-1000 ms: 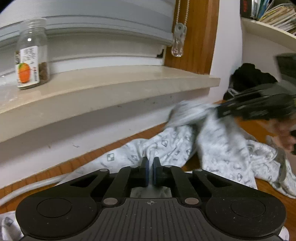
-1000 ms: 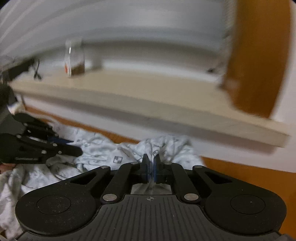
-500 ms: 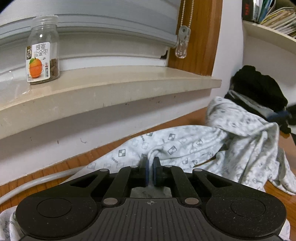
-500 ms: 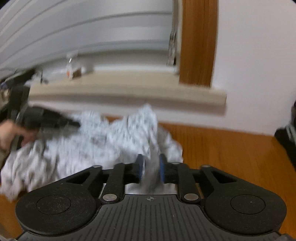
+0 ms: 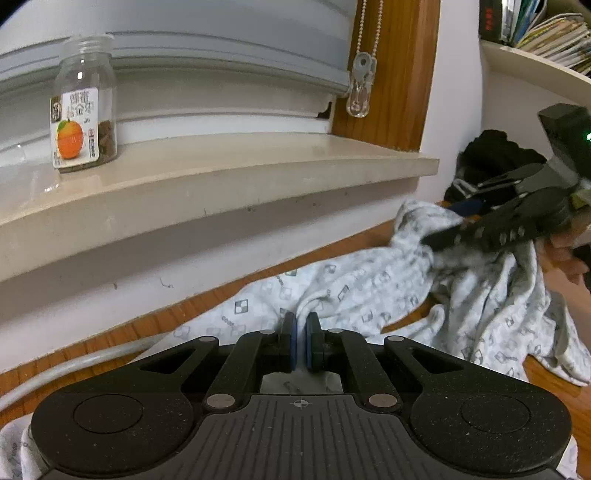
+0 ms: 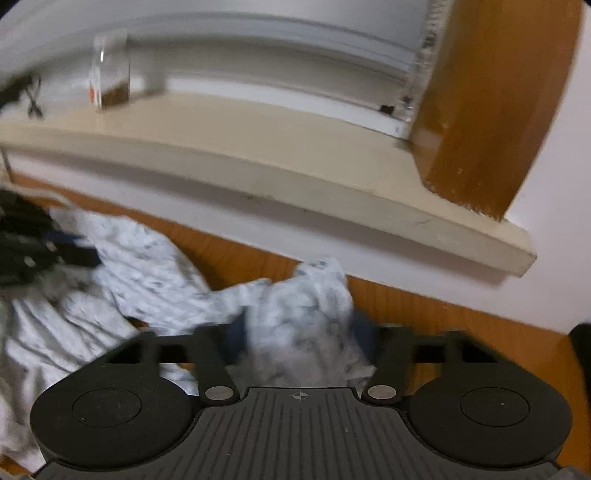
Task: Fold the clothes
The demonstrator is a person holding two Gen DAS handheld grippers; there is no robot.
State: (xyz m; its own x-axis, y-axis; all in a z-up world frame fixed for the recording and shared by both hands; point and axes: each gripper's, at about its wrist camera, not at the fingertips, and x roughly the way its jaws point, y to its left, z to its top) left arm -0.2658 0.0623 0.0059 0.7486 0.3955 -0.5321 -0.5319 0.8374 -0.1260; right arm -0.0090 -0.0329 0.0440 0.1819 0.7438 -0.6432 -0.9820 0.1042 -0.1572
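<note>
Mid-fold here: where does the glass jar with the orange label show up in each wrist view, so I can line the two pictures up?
Left wrist view: the jar stands sharp at upper left, on the windowsill.
Right wrist view: the jar is blurred, at upper left, on the same sill.
Shared landmark: the brown wooden window frame, rising from the right end of the sill in both views.

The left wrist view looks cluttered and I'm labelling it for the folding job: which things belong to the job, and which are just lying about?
Part of the job:
- patterned grey garment on the wooden surface
- left tongs, shut on a fold of it
- right tongs, open around a bunch of it

Just lying about:
- glass jar on the windowsill
- blind-cord pull
- black clothing
- books
</note>
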